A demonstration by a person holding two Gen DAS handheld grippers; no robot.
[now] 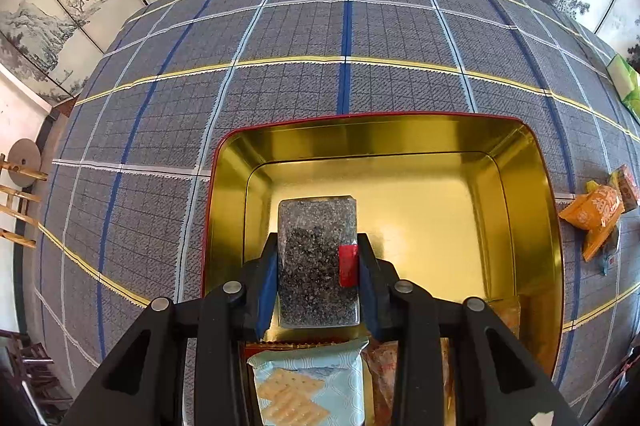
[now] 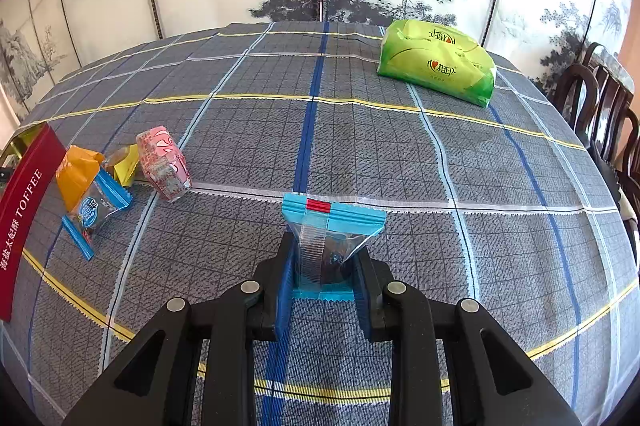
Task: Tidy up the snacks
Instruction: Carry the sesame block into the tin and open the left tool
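Gold tin (image 1: 520, 186), left gripper (image 1: 318, 266) clamping sesame bar (image 1: 316, 254) (right gripper (image 2: 322, 266) pinching blue-edged packet (image 2: 332, 226))

Bright, even daylight in both views; the gold tin (image 1: 516, 186) throws strong glare off its walls. Shadows are soft, focus is sharp, and fisheye distortion bows the desk (image 2: 400, 154) with dark corners

Your left tool (image 1: 318, 266) clamps a dark speckled snack bar (image 1: 316, 262) over the gold tin (image 1: 532, 194), above a cracker packet (image 1: 308, 382) inside.
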